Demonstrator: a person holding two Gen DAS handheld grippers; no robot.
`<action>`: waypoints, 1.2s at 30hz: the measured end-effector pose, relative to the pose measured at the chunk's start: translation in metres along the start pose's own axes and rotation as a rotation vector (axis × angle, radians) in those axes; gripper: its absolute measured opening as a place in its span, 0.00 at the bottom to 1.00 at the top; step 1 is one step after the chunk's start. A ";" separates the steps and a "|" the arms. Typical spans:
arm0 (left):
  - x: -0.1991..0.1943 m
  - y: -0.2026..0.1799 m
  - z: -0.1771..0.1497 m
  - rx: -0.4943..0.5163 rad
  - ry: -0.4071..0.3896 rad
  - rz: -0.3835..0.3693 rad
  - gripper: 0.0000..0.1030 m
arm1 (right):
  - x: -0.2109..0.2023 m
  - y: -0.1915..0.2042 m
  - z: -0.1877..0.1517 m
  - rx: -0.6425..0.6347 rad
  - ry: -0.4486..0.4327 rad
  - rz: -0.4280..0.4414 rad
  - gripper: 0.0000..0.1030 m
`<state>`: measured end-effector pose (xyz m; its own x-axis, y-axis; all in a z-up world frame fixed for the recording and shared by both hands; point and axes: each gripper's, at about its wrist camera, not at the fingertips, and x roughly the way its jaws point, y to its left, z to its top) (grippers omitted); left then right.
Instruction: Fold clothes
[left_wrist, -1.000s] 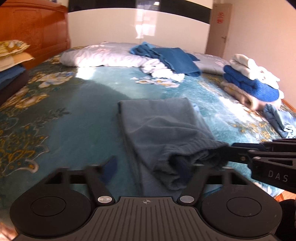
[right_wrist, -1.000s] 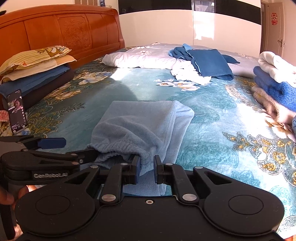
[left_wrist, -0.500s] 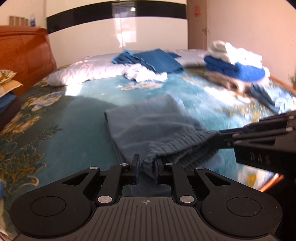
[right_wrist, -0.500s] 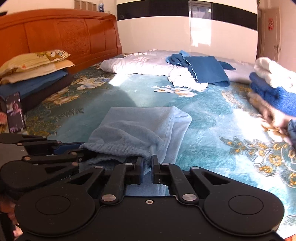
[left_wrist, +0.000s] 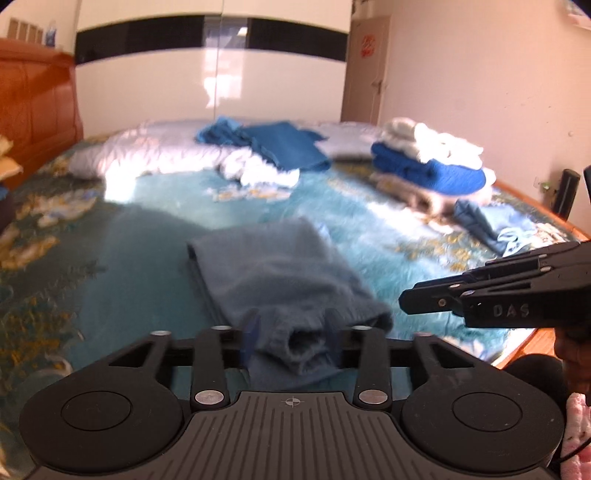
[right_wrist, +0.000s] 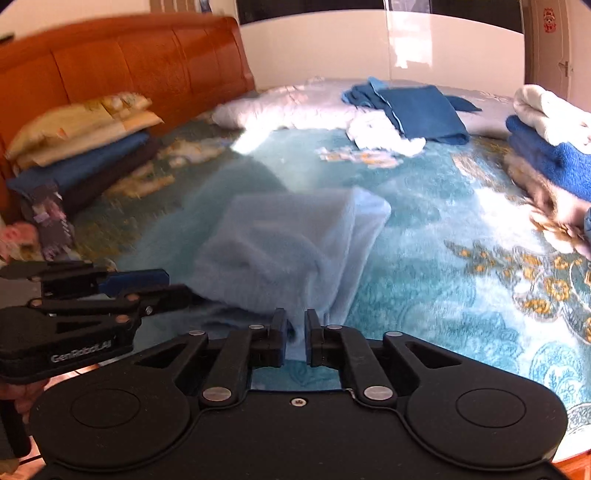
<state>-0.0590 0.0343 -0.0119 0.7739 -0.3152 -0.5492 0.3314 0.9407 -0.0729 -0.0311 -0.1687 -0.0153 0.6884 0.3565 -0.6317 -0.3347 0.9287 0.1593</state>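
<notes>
A grey-blue folded garment (left_wrist: 280, 266) lies on the teal flowered bedspread (left_wrist: 129, 266), its thick rolled hem nearest me. In the left wrist view my left gripper (left_wrist: 291, 332) stands open, blurred, with that hem bunched between its fingers. The right gripper (left_wrist: 406, 301) comes in from the right beside the hem's corner. In the right wrist view the garment (right_wrist: 295, 236) looks pale blue, and my right gripper (right_wrist: 295, 332) is shut on its near edge. The left gripper (right_wrist: 173, 286) is at the left, its fingers apart at the garment's left corner.
Folded white and blue towels (left_wrist: 424, 162) are stacked at the right, with a crumpled light-blue garment (left_wrist: 480, 225) in front. A blue and white clothes pile (left_wrist: 280, 147) lies on a pale quilt (left_wrist: 155, 151). Pillows (right_wrist: 81, 125) rest by the wooden headboard (right_wrist: 129, 62). A phone (right_wrist: 51, 221) stands at the left.
My left gripper, shut on the hem half a second ago, has opened. Both views have tilted up and blurred. The right gripper stays shut on the near edge.
</notes>
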 end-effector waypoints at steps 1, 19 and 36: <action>0.000 0.000 0.004 0.000 -0.014 0.008 0.40 | -0.004 -0.001 0.004 -0.006 -0.008 0.011 0.13; 0.073 -0.009 0.004 -0.090 0.167 -0.088 0.22 | 0.090 -0.034 0.055 -0.009 0.134 0.119 0.04; 0.067 -0.038 0.019 0.045 0.125 -0.113 0.22 | 0.146 -0.094 0.105 0.170 0.125 0.143 0.20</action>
<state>-0.0097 -0.0254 -0.0304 0.6580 -0.3975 -0.6395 0.4384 0.8928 -0.1039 0.1684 -0.1929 -0.0433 0.5533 0.4800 -0.6808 -0.3028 0.8773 0.3724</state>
